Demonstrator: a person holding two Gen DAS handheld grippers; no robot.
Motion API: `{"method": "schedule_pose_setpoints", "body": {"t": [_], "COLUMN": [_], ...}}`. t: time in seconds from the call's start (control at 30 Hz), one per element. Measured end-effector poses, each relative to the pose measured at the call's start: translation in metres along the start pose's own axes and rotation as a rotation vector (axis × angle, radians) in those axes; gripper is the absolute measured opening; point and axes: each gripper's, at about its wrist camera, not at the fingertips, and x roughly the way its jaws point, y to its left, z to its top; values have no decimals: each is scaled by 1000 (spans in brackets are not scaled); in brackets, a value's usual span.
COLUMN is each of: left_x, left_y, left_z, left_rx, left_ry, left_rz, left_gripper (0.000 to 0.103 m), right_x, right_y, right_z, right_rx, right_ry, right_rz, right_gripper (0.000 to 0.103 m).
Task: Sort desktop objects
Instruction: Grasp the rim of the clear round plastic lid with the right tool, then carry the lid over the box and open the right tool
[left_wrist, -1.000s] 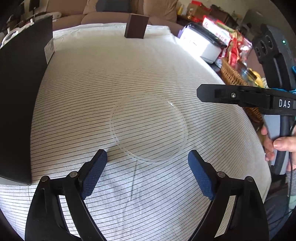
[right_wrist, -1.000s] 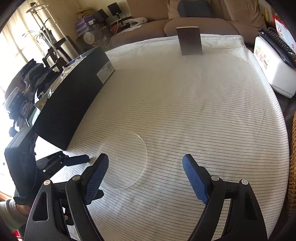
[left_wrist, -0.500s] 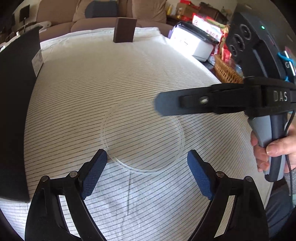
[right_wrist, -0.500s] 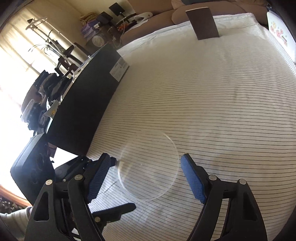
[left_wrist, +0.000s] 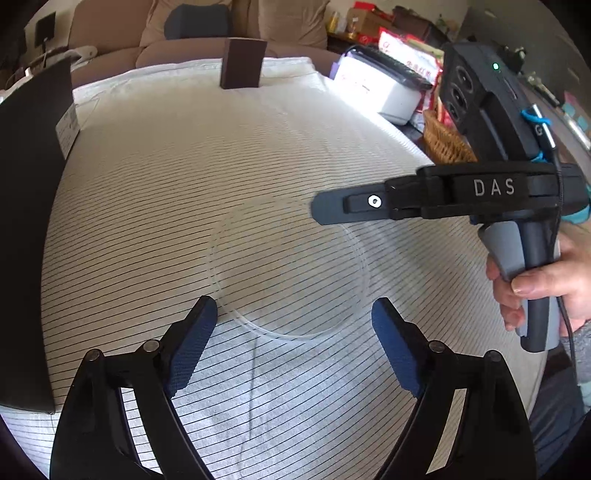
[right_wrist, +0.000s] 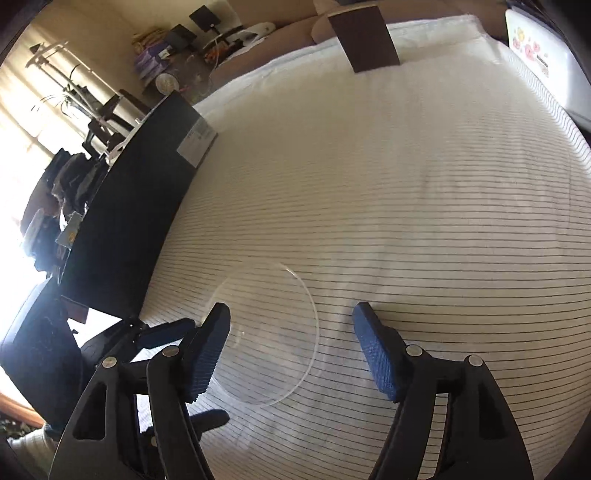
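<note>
A round transparent dish (left_wrist: 288, 269) is lying flat on the striped tablecloth (left_wrist: 229, 147), near its front edge. The left gripper (left_wrist: 293, 319) is hovering just before the dish, its fingers apart at either side of the near rim. The right gripper (right_wrist: 290, 332) is reaching in from the right above the dish's far right part. A large box (left_wrist: 26, 221) is standing along the cloth's left side. A small block (left_wrist: 242, 62) is standing upright at the far edge, a sofa (left_wrist: 147, 33) behind it. A wicker basket (left_wrist: 443, 144) is sitting off the table's right.
</note>
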Motion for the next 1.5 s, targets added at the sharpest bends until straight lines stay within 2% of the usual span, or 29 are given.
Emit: {"method": "schedule_pose_setpoints", "body": {"t": [0.03, 0.1, 0.2, 0.37, 0.5, 0.6, 0.83, 0.97, 1.2, 1.37, 1.5], "left_x": [0, 0, 0, 12, 10, 6, -11, -35, -105, -164, -209], "left_y": [-2, -5, -8, -32, -23, -15, -4, 4, 23, 47, 87], "left_z": [-1, -3, -6, -13, -9, -6, -1, 4, 35, 57, 66], "left_rx": [9, 23, 48, 190, 136, 104, 32, -9, -41, -22, -56], "left_ry": [0, -6, -10, 15, 0, -8, -30, -84, -240, -334, -392], "left_rz": [2, 8, 9, 156, 165, 127, 83, 60, 69, 138, 182], "left_gripper": [87, 87, 87, 95, 91, 89, 87, 87, 87, 85, 85], "right_x": [4, 4, -1, -7, -10, -7, -22, -34, -57, -60, -47], "right_y": [3, 8, -3, -2, 1, 2, 8, 14, 67, 122, 177], "right_z": [-1, -3, -3, -5, -10, -12, -3, 3, 29, 59, 89], "right_rx": [3, -9, 66, 81, 86, 85, 121, 149, 59, -17, -73], "right_ry": [29, 23, 13, 16, 32, 35, -30, -80, -155, -169, -175], "right_rz": [37, 9, 61, 89, 104, 102, 188, 264, 276, 307, 347], "right_gripper": [63, 63, 63, 64, 64, 64, 64, 64, 64, 64, 64]}}
